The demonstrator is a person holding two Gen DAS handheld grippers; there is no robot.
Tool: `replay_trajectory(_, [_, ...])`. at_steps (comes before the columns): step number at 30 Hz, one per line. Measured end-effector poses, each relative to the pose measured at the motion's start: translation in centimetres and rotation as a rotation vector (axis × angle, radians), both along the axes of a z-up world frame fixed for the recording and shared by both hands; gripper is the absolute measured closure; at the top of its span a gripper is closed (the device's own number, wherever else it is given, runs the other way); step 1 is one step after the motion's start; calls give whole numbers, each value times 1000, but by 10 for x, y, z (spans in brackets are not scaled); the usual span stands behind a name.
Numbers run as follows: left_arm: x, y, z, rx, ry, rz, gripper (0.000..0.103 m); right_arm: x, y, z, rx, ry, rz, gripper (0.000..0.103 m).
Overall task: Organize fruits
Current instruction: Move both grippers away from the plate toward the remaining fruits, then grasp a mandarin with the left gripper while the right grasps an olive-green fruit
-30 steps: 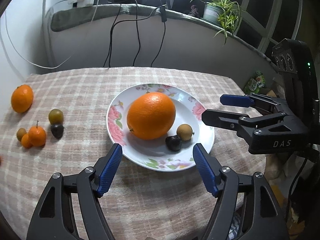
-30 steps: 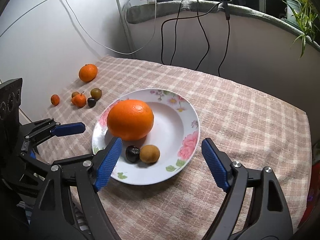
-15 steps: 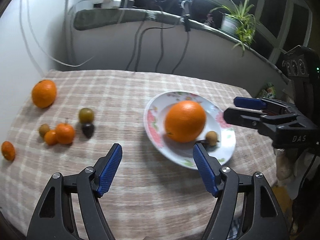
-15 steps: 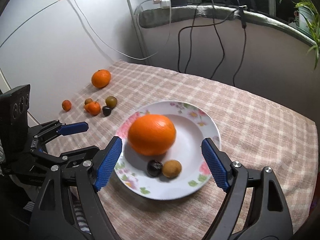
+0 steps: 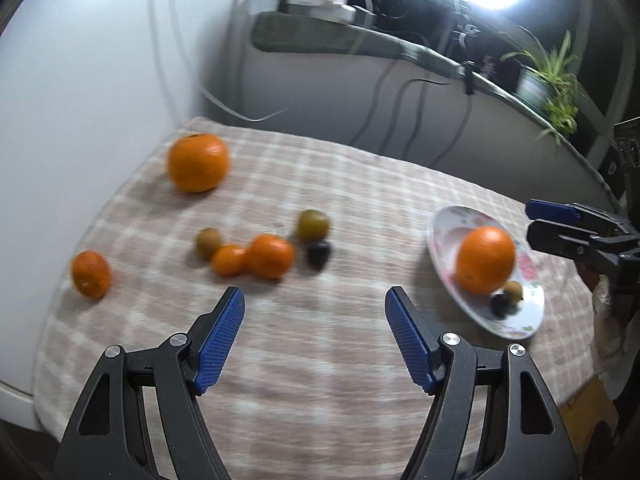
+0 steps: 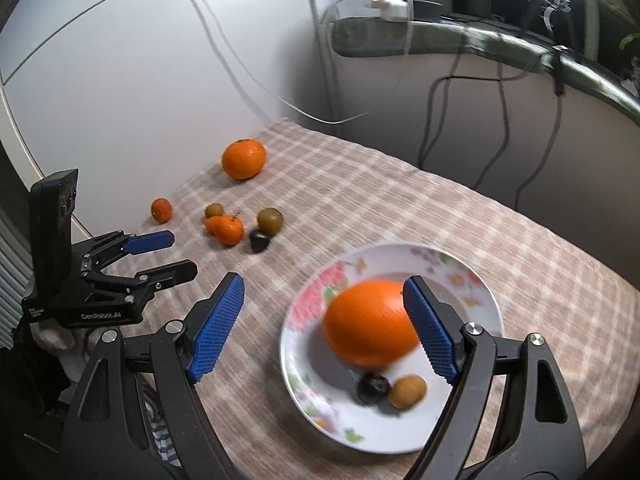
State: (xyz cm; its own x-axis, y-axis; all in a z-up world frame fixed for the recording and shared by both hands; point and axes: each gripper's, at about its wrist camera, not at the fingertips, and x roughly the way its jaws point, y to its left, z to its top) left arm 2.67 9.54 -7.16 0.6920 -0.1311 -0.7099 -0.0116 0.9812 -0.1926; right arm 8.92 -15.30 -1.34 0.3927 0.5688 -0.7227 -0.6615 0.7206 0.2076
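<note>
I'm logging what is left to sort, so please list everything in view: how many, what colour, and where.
plate: 1, white with flowers, on the cloth's right side
big orange: 1, orange, on the plate
small fruits on plate: 2, one dark, one tan, at the plate's near edge
medium orange: 1, orange, far left of the cloth
small oranges: 3, orange, two touching mid-cloth, one alone at the left edge
small loose fruits: 3, olive, tan and dark, around the touching pair
tablecloth: 1, beige check, over the table
cables: several, white and dark, on the back wall
plant: 1, green, on the ledge
left tongs: open, empty
right tongs: open, empty
</note>
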Motion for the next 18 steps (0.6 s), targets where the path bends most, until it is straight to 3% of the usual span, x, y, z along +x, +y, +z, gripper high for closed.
replay_trajectory(6, [-8, 35, -6, 8, 5, 71, 31, 8, 33, -1, -5, 21, 46, 19])
replay_trajectory(10, [-11, 59, -10, 10, 10, 117, 38, 17, 53, -3, 1, 50, 68, 19])
replay_trajectory(18, [-15, 109, -15, 4, 7, 224, 49, 42, 92, -18, 12, 195, 75, 19])
